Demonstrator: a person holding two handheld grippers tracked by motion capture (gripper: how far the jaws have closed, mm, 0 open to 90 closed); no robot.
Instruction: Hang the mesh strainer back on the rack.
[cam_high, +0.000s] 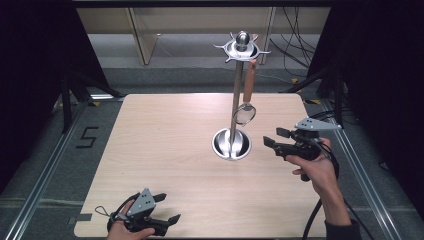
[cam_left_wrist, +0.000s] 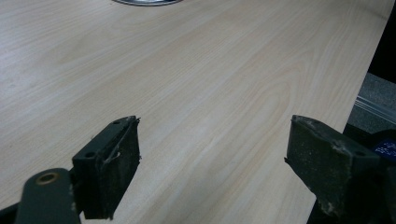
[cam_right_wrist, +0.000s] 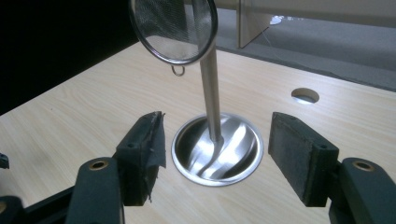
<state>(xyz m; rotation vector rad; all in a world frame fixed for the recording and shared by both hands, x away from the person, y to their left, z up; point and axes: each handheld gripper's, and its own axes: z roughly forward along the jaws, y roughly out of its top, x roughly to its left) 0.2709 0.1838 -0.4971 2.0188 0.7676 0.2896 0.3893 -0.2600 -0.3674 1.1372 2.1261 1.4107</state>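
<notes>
A steel utensil stand (cam_high: 236, 95) rises from a round dish base (cam_high: 231, 144) on the wooden table (cam_high: 165, 145). From its top ring hangs a mesh strainer (cam_high: 245, 113) with a wooden handle (cam_high: 249, 80). My right gripper (cam_high: 274, 140) is held just right of the base, open, with nothing between its jaws. In the right gripper view the strainer (cam_right_wrist: 173, 29) hangs above the base (cam_right_wrist: 243, 154). My left gripper (cam_high: 166, 207) rests open at the table's near left edge, over bare wood (cam_left_wrist: 205, 93).
A round cable hole (cam_right_wrist: 305, 95) sits in the table beyond the stand. Dark curtains and metal frame rails flank the table. Cables (cam_high: 295, 35) lie on the floor at the back right. A wooden panel (cam_high: 142, 35) leans behind the table.
</notes>
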